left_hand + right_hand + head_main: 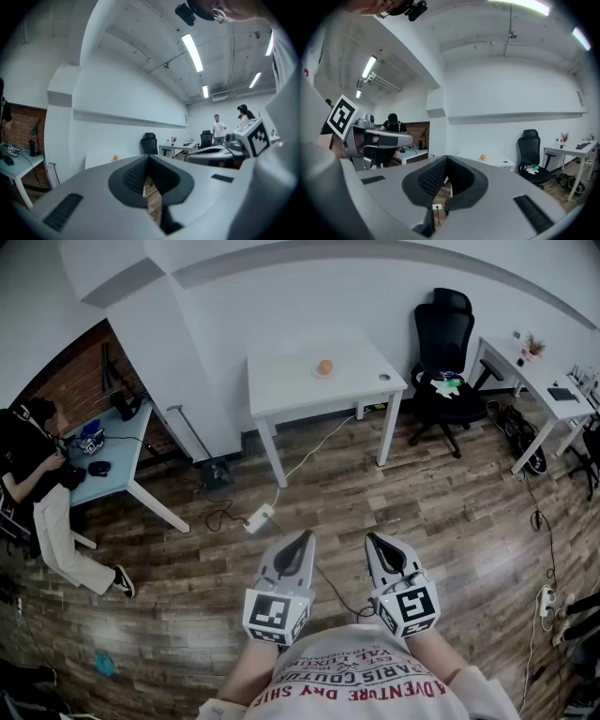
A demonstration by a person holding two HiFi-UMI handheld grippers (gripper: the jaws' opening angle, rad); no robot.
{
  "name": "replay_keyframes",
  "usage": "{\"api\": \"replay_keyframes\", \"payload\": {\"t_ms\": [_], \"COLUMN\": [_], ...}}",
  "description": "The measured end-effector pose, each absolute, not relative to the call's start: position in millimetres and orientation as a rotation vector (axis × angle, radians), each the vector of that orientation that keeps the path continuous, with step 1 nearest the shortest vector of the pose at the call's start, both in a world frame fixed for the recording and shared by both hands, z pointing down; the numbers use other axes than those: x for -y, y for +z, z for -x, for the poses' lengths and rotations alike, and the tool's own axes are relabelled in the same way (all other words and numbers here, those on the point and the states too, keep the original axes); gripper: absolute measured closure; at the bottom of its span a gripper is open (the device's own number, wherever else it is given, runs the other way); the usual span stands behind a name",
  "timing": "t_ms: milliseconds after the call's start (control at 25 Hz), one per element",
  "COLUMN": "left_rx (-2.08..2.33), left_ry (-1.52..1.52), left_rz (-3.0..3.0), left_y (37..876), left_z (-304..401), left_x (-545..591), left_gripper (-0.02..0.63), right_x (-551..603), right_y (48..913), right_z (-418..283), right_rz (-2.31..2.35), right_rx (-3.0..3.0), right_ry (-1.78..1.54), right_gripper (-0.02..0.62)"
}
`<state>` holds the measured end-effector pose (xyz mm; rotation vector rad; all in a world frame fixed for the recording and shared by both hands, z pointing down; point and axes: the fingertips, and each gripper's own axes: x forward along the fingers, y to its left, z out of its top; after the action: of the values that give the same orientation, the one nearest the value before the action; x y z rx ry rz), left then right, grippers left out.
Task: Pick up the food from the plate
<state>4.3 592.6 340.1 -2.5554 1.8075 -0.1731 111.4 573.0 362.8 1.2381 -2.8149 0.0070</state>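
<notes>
An orange, round piece of food (324, 366) sits on a small plate (323, 374) on the white table (291, 390) across the room. It also shows small and far off as the food (115, 158) in the left gripper view and the food (483, 157) in the right gripper view. My left gripper (302, 539) and right gripper (374, 539) are held side by side close to my chest, well short of the table. Both are shut with nothing between the jaws, as the left gripper (148, 158) and right gripper (447, 158) show in their own views.
Wooden floor lies between me and the table, with a power strip and cable (260, 517) on it. A black office chair (447, 343) and a white desk (536, 379) stand at the right. A person (37, 474) sits at a desk (114, 457) on the left.
</notes>
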Motion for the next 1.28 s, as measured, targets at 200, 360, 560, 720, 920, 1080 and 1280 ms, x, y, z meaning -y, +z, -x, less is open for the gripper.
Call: {"api": "replay_keyframes", "payload": {"t_ms": [200,360,560,720,920,1080,1280], "left_rx": [-1.799,-1.800,-1.821,-1.859,-1.899,-1.932,-1.961], "left_ry": [-0.190,-0.189,-0.198,-0.199,-0.193,-0.223,-0.216], "left_rz": [2.553,2.568,2.578,2.568,2.565,2.589,2.608], "left_y": [342,348,355,361,373,387,400], "left_z": [-7,-13,-15,-15,-20,-20,-22], "left_x": [-583,-577,-561,-548,-529,-515,-491], "left_gripper": [0.600,0.600,0.600,0.600,0.600,0.600,0.600], "right_x": [-563,-556,-534,-519,-500,-484,-463], "right_y": [363,369,377,384,402,412,427], "right_z": [-115,-119,-131,-138,-149,-157,-170], "right_rz": [-1.251,-1.260,-1.336,-1.352,-1.327,-1.338,-1.356], "right_rx": [2.819,2.812,2.799,2.785,2.737,2.708,2.650], "right_ry": [0.015,0.019,0.098,0.117,0.136,0.197,0.227], "right_gripper": [0.586,0.586,0.586,0.586,0.586,0.586,0.586]}}
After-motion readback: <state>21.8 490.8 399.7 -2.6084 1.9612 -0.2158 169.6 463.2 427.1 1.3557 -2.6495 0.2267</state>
